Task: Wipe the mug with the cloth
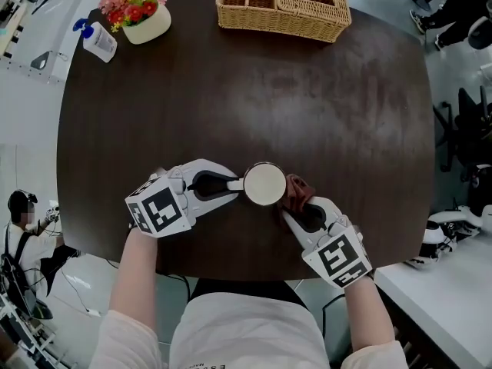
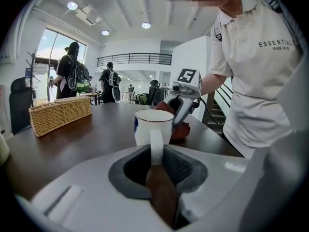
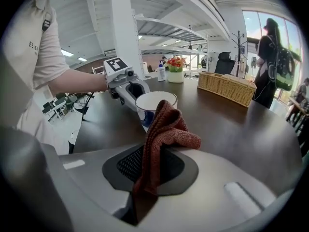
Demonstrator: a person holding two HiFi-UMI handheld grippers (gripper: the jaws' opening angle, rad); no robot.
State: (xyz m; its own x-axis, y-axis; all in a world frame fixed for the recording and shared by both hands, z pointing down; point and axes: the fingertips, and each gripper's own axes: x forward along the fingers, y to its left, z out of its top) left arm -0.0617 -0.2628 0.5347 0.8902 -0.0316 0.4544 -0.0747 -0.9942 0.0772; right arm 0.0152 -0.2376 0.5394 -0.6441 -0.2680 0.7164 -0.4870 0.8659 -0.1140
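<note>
— White mug (image 1: 264,184) upright near the front edge of the dark table (image 1: 307,106), head view. Who's on it?
— 2 grippers: left gripper (image 1: 233,184) at its handle (image 1: 238,184), right gripper (image 1: 291,204) holding the red-brown cloth (image 1: 300,188) against the mug's other side.
— Left gripper view?
— Jaws pinched tight on the handle, mug standing on the table, cloth showing behind it.
— Right gripper view?
— Jaws clamped on the cloth, its bunched top touching the mug's wall.

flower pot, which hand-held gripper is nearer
Left. The left hand-held gripper, gripping the mug, is on the same side as the flower pot; the right hand-held gripper, with the cloth, is past the mug.
</note>
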